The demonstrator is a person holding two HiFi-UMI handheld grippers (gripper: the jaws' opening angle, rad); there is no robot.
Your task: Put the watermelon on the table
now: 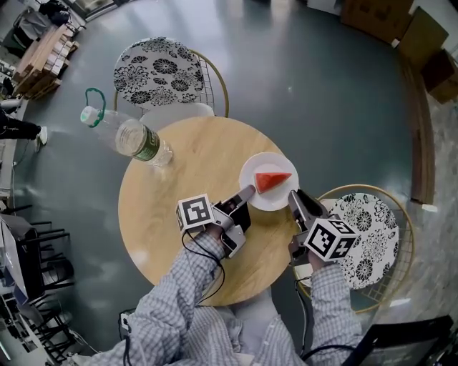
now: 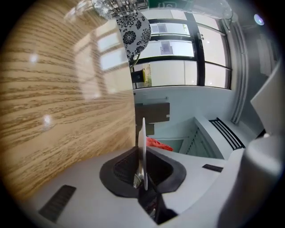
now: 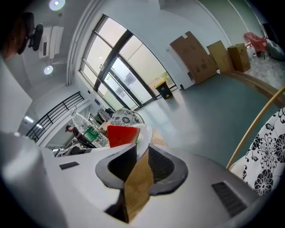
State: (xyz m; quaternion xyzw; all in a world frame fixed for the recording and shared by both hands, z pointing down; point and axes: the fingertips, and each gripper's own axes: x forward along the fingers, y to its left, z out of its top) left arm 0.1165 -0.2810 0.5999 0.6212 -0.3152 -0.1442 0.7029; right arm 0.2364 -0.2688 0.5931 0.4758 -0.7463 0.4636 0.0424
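Observation:
A red watermelon wedge lies on a small white plate over the right side of the round wooden table. My left gripper is shut on the plate's near-left rim. In the left gripper view the plate stands edge-on between the pads, with the watermelon behind it. My right gripper holds the plate's right rim. In the right gripper view the plate enters the shut jaws beside the watermelon. Whether the plate touches the table is not clear.
A clear plastic water bottle stands at the table's far left. One patterned-cushion wire chair sits beyond the table, another at its right, close under my right arm. Cardboard boxes line the far right floor.

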